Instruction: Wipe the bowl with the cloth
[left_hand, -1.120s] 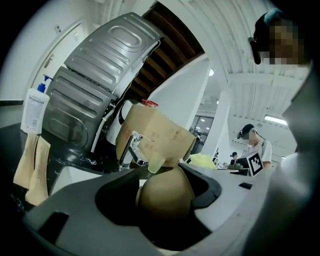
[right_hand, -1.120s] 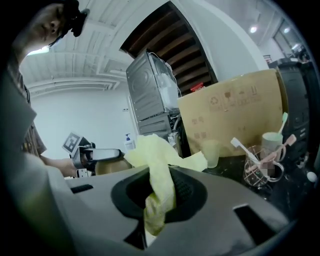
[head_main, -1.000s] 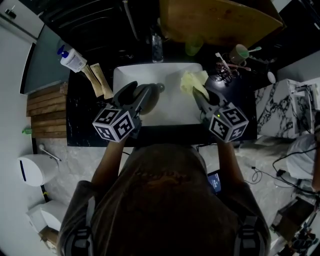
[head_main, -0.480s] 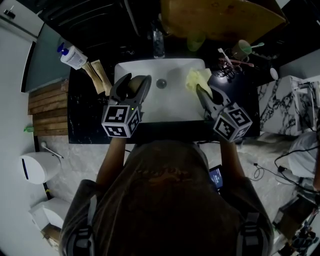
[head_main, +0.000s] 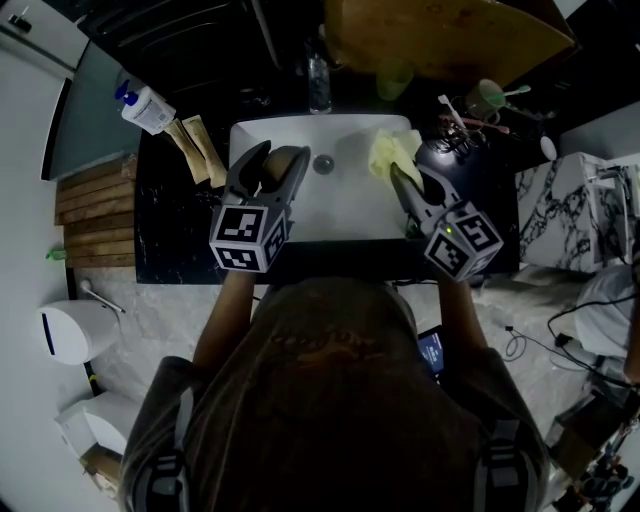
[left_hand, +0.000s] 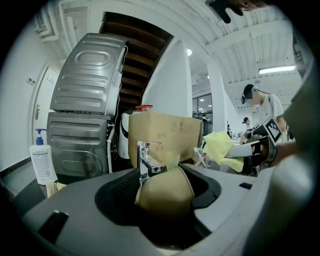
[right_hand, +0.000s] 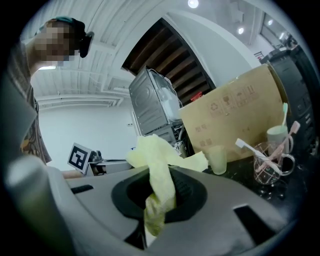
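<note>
A tan bowl (head_main: 277, 166) sits clamped between the jaws of my left gripper (head_main: 272, 163), held over the left part of the white sink (head_main: 345, 215). In the left gripper view the bowl (left_hand: 165, 192) lies on its side with its rim turned to the right. My right gripper (head_main: 397, 172) is shut on a pale yellow cloth (head_main: 392, 153) above the sink's right part. The cloth (right_hand: 159, 175) bunches up out of the jaws in the right gripper view. Bowl and cloth are apart, about a hand's width between them.
A tap (head_main: 317, 85) stands behind the sink, whose drain (head_main: 323, 165) lies between the grippers. On the dark counter are a soap bottle (head_main: 146, 111), two tan packets (head_main: 196, 150) at left, a green cup (head_main: 391, 80), a mug with toothbrushes (head_main: 486, 100) and a cardboard box (head_main: 450, 35).
My left gripper has moved back and left with the bowl, uncovering the drain. The right gripper with the cloth has shifted slightly toward the back of the sink.
</note>
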